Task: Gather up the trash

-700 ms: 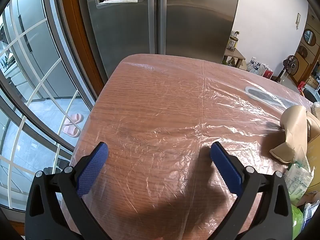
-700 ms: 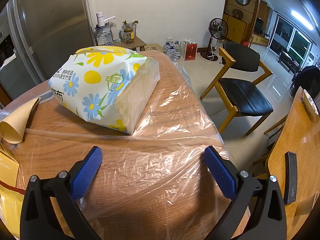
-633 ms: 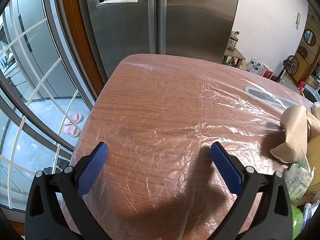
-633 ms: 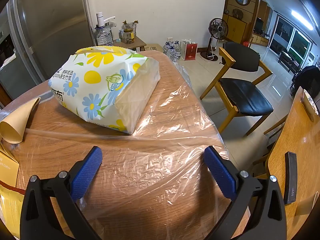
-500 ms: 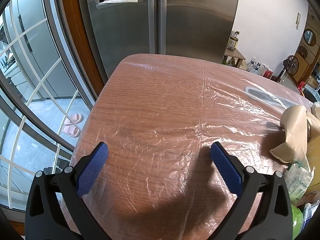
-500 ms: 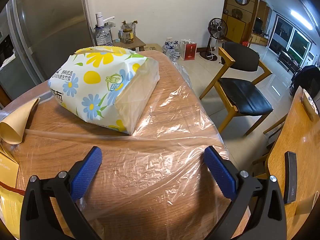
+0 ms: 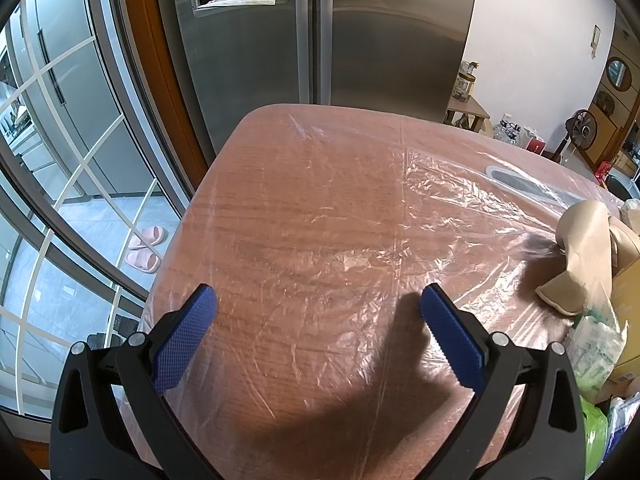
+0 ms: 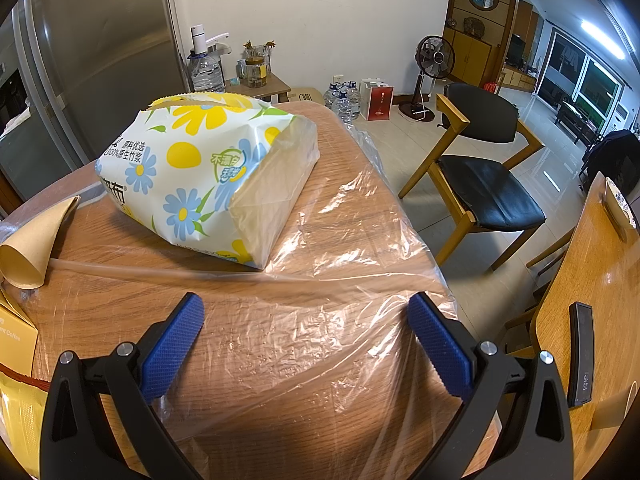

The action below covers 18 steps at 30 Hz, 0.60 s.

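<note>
A wooden table [image 7: 312,208] is covered with clear plastic film [image 8: 320,320]. My left gripper [image 7: 318,312] is open and empty above the bare left part of the table. At the right edge of the left wrist view lie a tan paper cone [image 7: 584,248], a crumpled printed wrapper [image 7: 596,344] and a yellow box [image 7: 628,300]. My right gripper [image 8: 306,320] is open and empty above the film. Ahead of it lies a flower-printed tissue pack [image 8: 208,176]. The paper cone [image 8: 32,240] and the yellow box [image 8: 16,340] show at the left of the right wrist view.
A steel fridge [image 7: 328,32] stands behind the table. A glass partition [image 7: 60,168] is on the left. A wooden chair with black seat [image 8: 480,176] stands right of the table. A second wooden table [image 8: 600,280] holds a black remote [image 8: 580,356].
</note>
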### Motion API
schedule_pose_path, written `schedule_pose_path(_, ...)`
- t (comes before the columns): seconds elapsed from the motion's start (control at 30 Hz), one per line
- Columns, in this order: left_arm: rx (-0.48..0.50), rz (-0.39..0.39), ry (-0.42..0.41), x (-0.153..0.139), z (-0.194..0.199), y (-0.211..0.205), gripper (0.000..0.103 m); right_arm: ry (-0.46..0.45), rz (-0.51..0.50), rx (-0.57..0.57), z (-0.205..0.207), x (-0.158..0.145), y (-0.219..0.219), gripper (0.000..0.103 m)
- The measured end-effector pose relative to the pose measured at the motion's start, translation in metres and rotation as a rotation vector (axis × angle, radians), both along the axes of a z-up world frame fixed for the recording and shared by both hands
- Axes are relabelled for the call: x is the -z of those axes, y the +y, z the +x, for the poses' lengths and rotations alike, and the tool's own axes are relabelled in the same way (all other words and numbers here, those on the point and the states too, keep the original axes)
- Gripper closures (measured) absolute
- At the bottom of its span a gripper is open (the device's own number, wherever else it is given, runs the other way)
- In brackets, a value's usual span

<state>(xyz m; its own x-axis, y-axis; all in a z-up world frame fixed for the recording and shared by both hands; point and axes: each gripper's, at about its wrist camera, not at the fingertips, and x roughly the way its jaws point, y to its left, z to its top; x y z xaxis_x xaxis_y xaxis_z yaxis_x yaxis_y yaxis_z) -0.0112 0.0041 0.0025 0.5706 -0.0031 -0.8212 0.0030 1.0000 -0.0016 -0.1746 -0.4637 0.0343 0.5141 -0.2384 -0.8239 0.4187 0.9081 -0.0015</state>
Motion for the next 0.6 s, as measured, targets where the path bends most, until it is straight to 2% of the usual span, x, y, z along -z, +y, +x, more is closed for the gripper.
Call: schedule_pose_path(0.6,-0.001,0.002,-0.003,0.0042,-0.0007,-0.0032,0.001,0.001,0.0,0.0,0.0004,0.0,0.0001,0.004)
